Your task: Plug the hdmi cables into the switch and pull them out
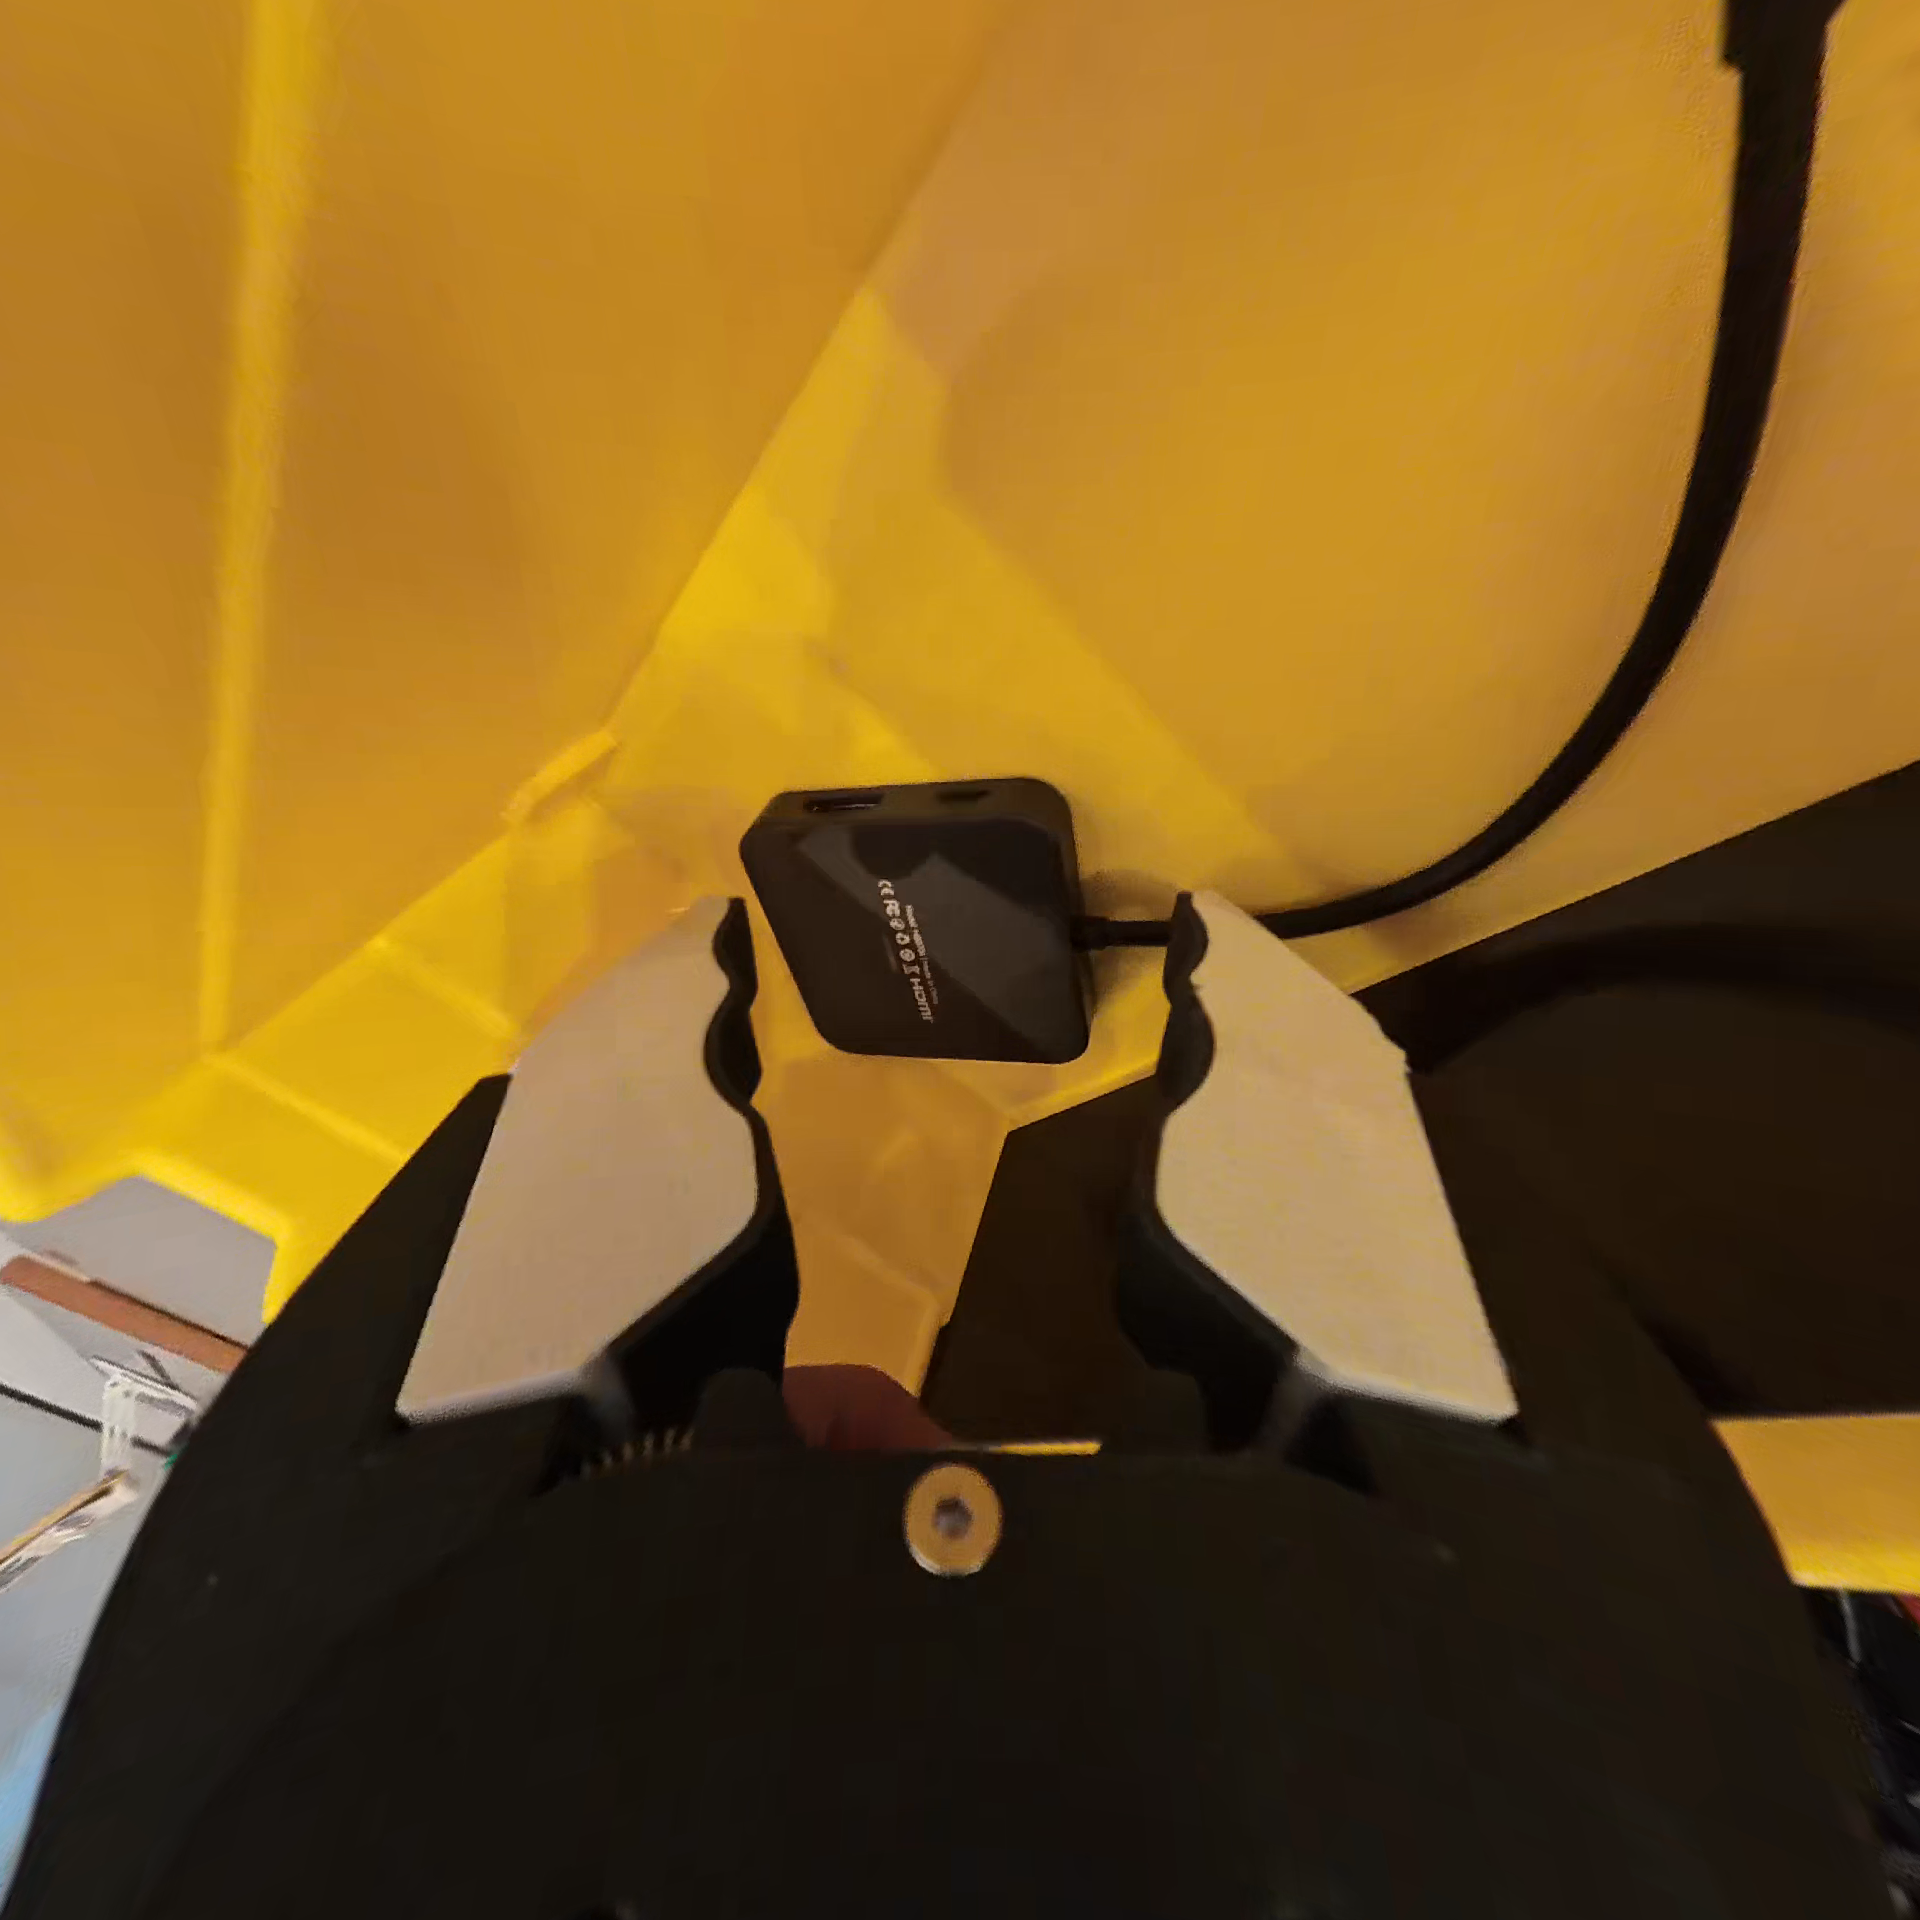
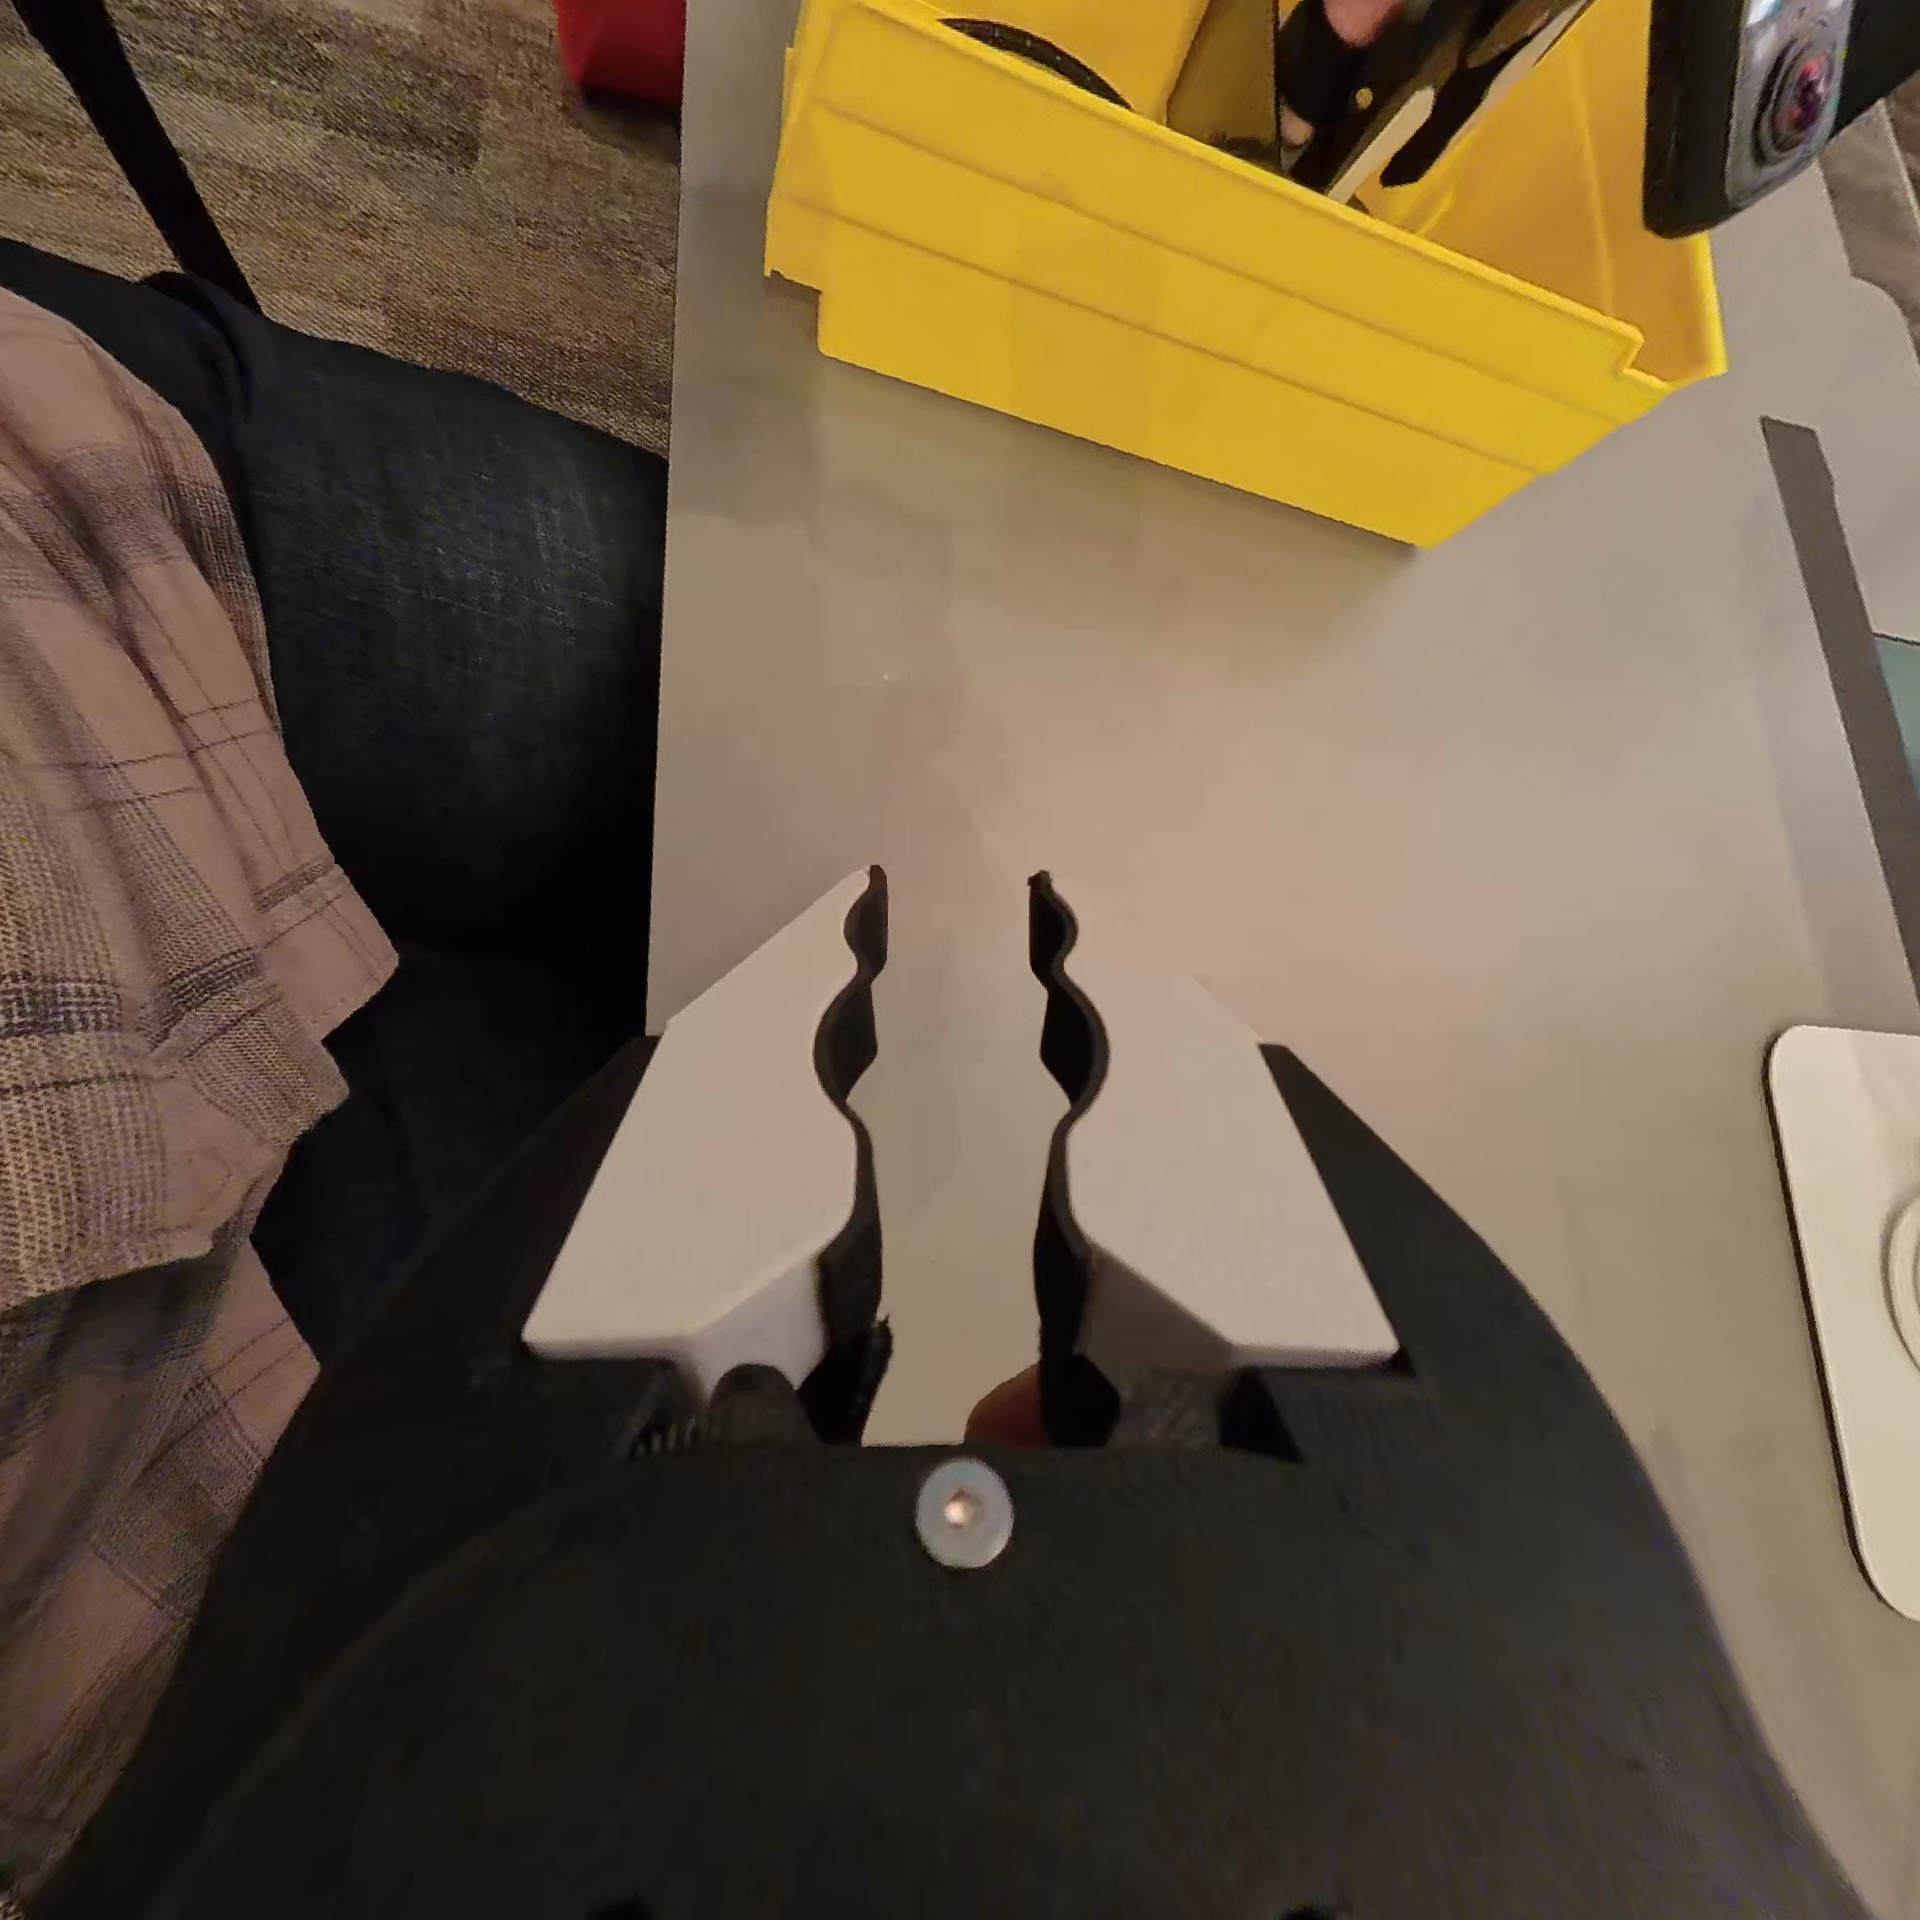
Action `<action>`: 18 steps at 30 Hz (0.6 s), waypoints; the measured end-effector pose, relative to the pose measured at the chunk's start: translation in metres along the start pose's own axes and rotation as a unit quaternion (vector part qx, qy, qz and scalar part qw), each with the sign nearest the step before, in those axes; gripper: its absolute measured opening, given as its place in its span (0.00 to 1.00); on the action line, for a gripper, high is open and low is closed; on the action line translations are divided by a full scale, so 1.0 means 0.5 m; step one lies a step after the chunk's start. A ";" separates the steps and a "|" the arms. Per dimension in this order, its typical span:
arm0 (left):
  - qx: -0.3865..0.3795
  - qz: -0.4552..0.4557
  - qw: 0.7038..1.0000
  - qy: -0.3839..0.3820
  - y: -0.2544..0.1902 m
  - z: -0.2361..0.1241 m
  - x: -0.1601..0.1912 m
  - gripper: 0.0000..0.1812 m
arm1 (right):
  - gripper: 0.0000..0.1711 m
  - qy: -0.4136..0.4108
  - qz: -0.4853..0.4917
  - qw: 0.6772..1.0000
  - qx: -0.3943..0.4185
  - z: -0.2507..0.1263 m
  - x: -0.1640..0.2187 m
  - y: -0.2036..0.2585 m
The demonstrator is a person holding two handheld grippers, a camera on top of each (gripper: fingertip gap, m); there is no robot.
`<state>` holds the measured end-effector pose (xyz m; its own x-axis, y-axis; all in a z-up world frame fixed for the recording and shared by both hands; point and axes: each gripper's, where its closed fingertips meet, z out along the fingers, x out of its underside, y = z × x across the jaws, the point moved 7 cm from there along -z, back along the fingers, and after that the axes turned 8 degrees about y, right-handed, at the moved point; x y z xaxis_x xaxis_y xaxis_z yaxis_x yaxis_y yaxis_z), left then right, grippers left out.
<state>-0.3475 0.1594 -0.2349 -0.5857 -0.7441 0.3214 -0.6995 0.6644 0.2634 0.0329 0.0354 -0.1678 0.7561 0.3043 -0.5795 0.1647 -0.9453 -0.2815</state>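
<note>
We reach our left hand-held gripper (image 1: 961, 914) into the yellow bin (image 1: 416, 520), wide open around the black HDMI switch (image 1: 920, 925) but not squeezing it. A black cable (image 1: 1704, 582) curves nearby. Our right hand-held gripper (image 2: 956, 883) hangs half open over the bench (image 2: 1247, 779), holding nothing.

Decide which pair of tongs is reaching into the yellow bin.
The left tongs: they sit open inside the yellow bin, either side of the black switch. The right tongs hover over bare table.
</note>
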 end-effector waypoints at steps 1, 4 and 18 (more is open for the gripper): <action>0.007 -0.001 1.000 0.002 0.001 0.001 -0.002 0.41 | 0.15 -0.002 -0.001 1.000 -0.002 0.003 0.001 -0.002; 0.028 -0.004 0.999 0.018 0.005 0.014 -0.009 0.34 | 0.14 -0.007 -0.002 1.000 -0.007 0.007 0.003 -0.007; 0.002 0.012 1.000 0.002 0.016 -0.001 -0.034 0.15 | 0.14 -0.004 -0.004 1.000 0.000 0.005 0.027 -0.016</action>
<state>-0.3429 0.1774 -0.2378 -0.6008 -0.7274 0.3315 -0.6866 0.6819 0.2520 0.0406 0.0472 -0.1753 0.7498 0.3122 -0.5834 0.1708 -0.9431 -0.2852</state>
